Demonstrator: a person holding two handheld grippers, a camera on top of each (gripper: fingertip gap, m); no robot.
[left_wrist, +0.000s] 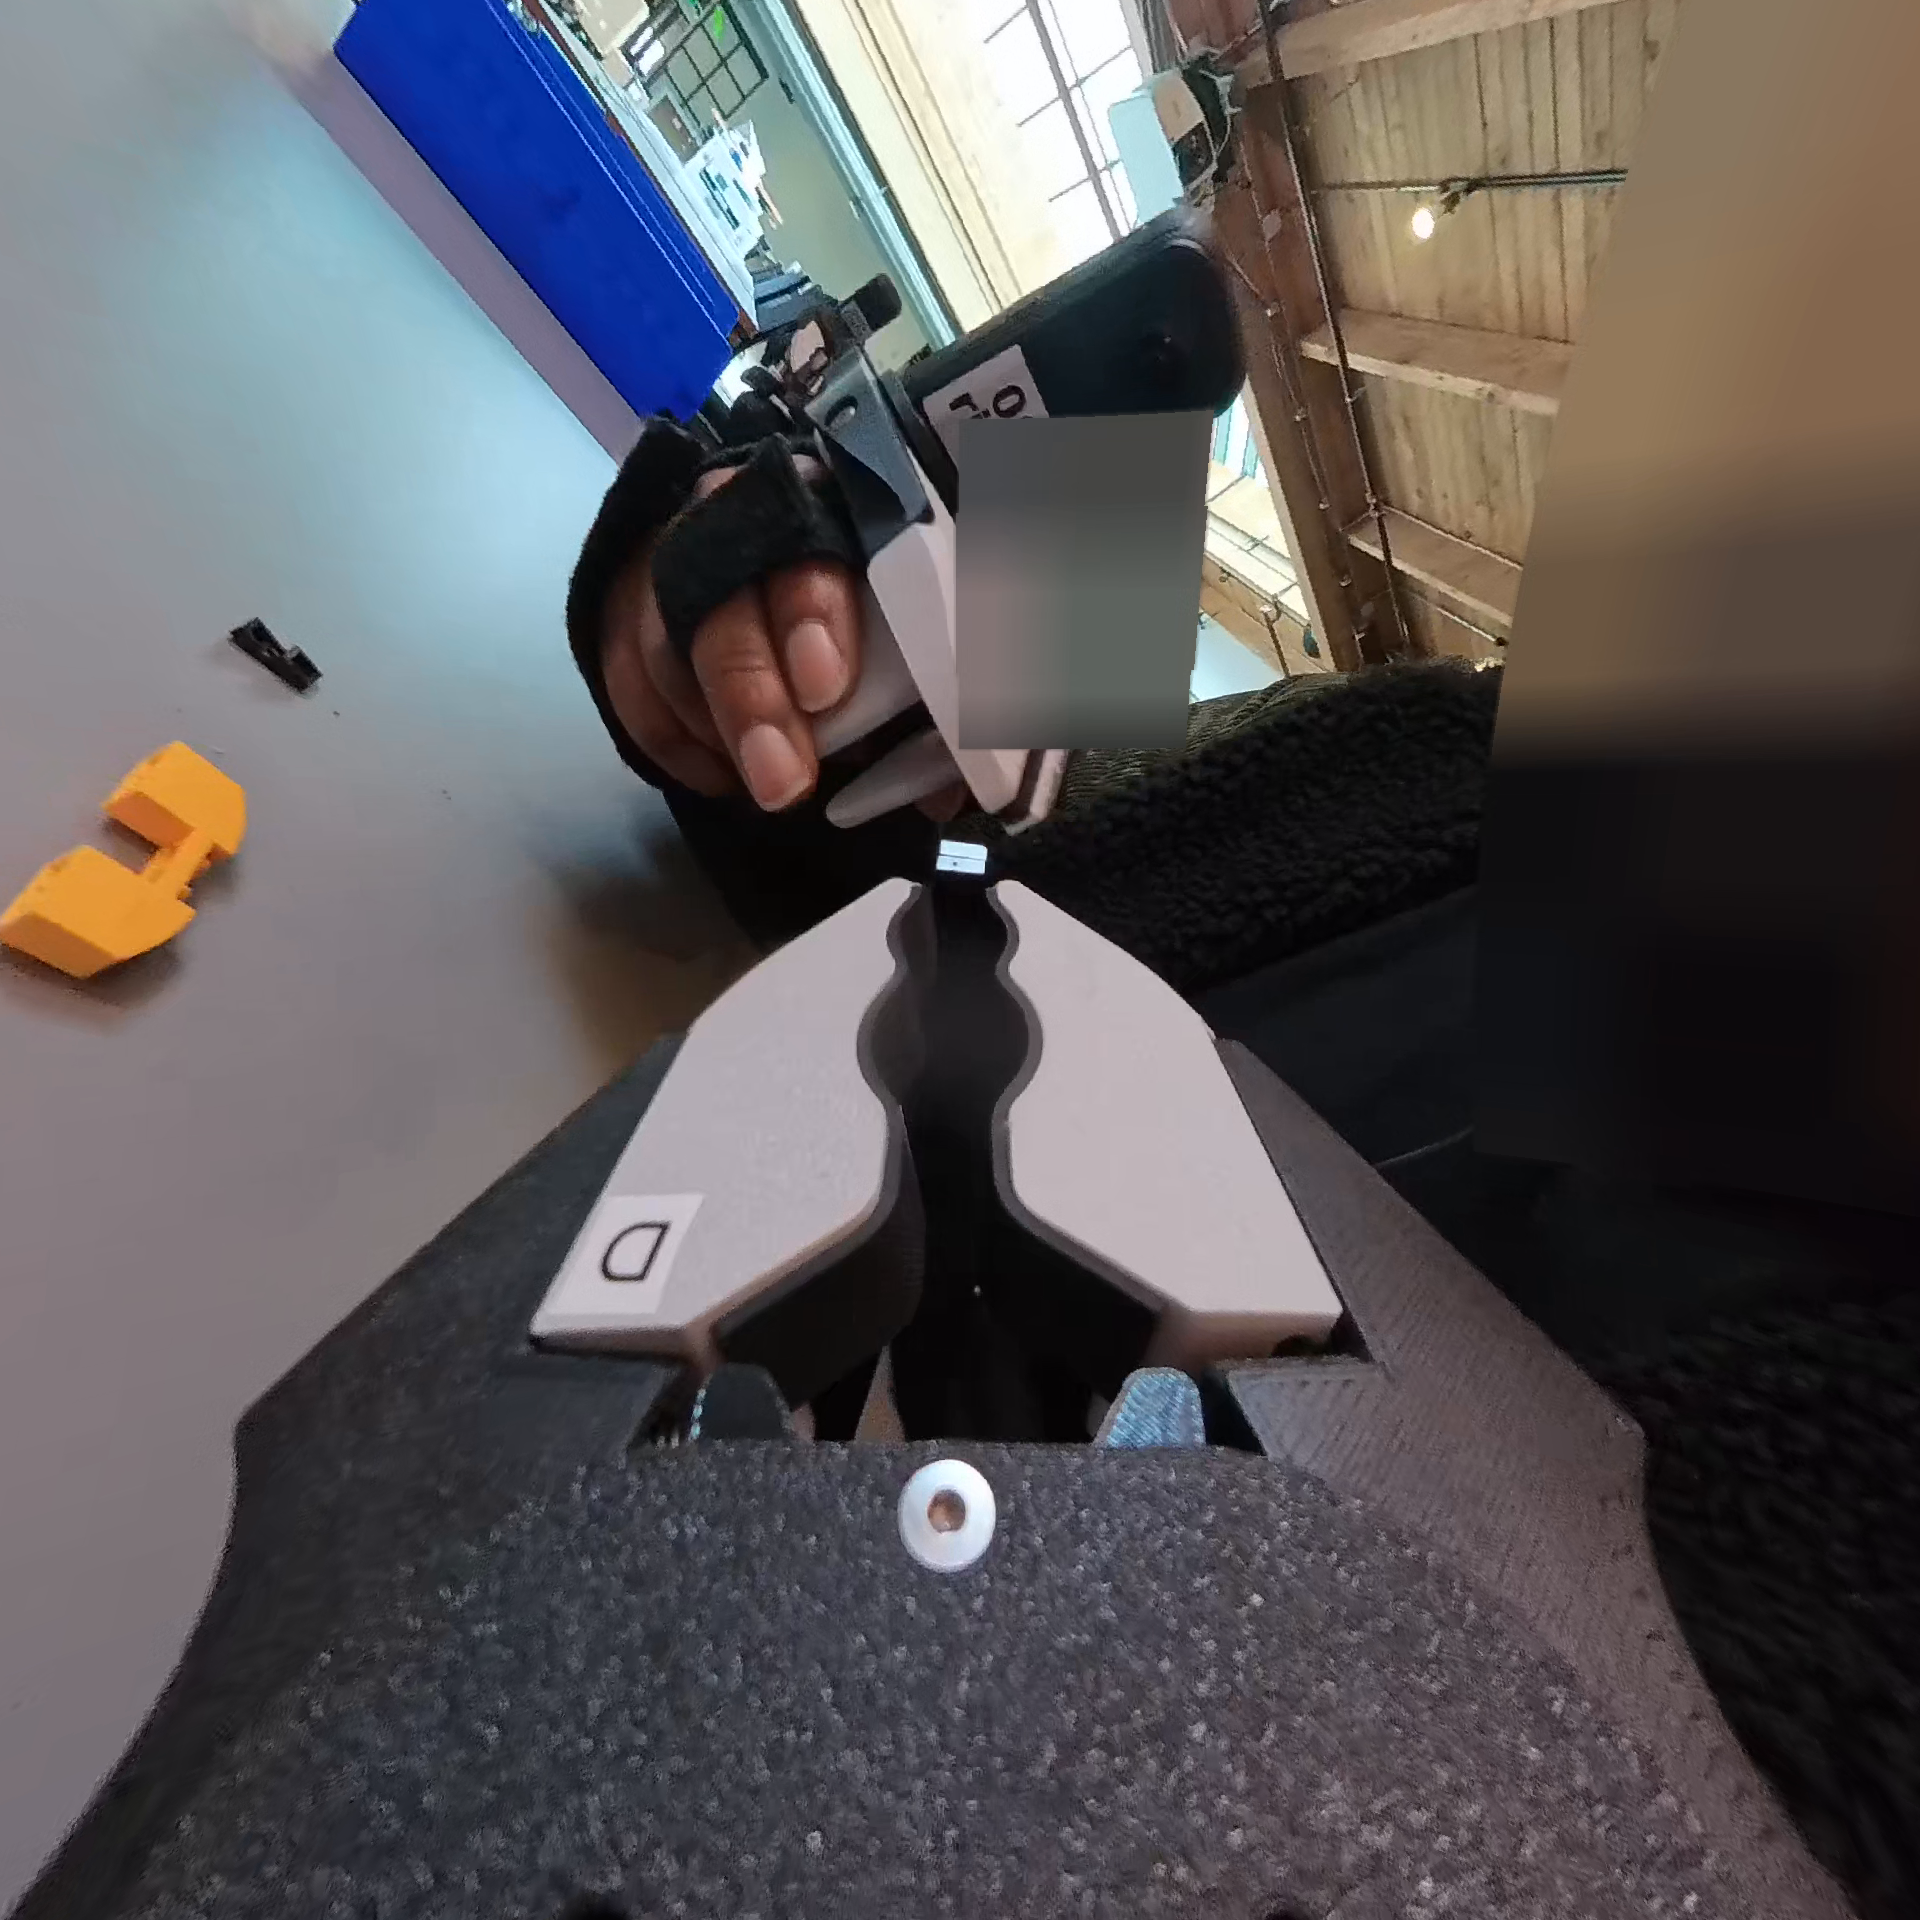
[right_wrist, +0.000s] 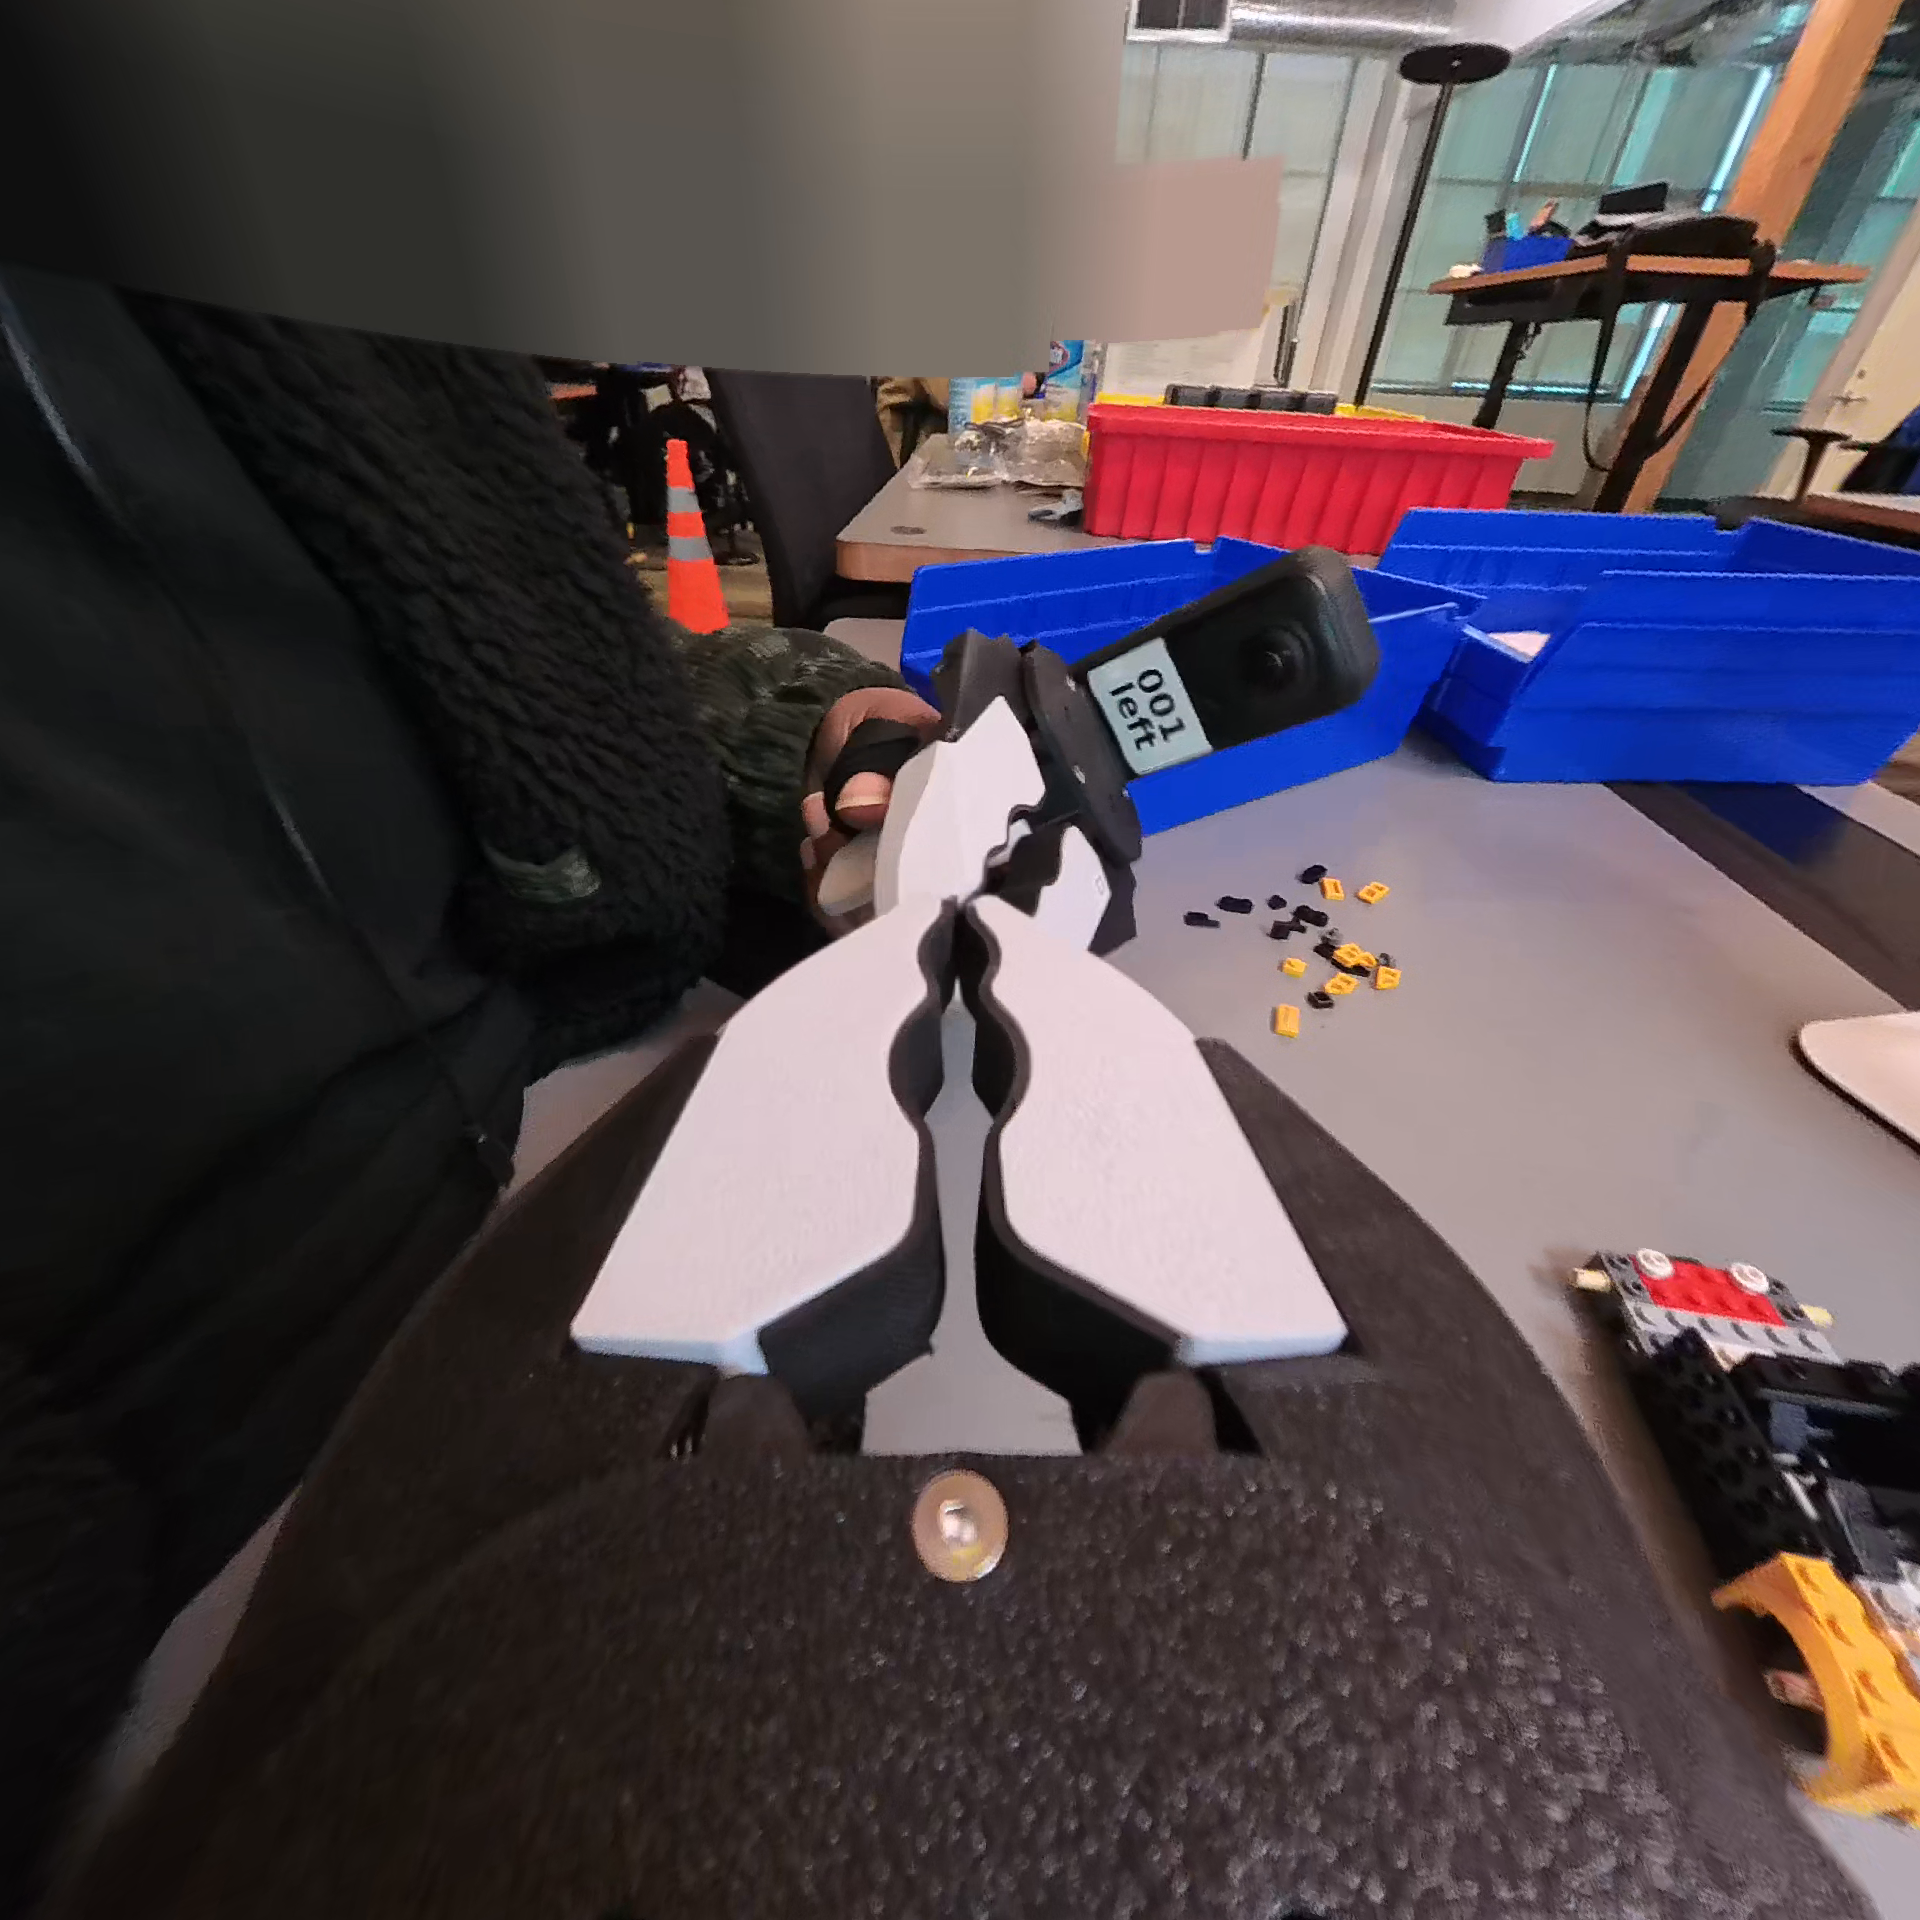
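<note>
In the left wrist view my left gripper (left_wrist: 961, 891) is shut on a small white-and-black piece (left_wrist: 961, 860) that sticks out of its fingertips. It is held up in the air, in front of a person's dark fleece sleeve (left_wrist: 1247, 831). My right gripper (left_wrist: 961, 816), held in a hand, points down at that piece from just above it. In the right wrist view my right gripper (right_wrist: 961, 914) has its fingertips pressed together, and I see nothing between them. The tips of the left gripper (right_wrist: 987, 896) meet them there.
A yellow block (left_wrist: 125, 862) and a small black part (left_wrist: 275, 655) lie on the grey table (left_wrist: 260, 1039). Small yellow and black pieces (right_wrist: 1335, 951) are scattered on the table, and a brick-built vehicle (right_wrist: 1766, 1434) stands at the right. Blue bins (right_wrist: 1662, 665) and a red bin (right_wrist: 1299, 478) stand behind. Both grippers' tips are close together, under 4 cm apart.
</note>
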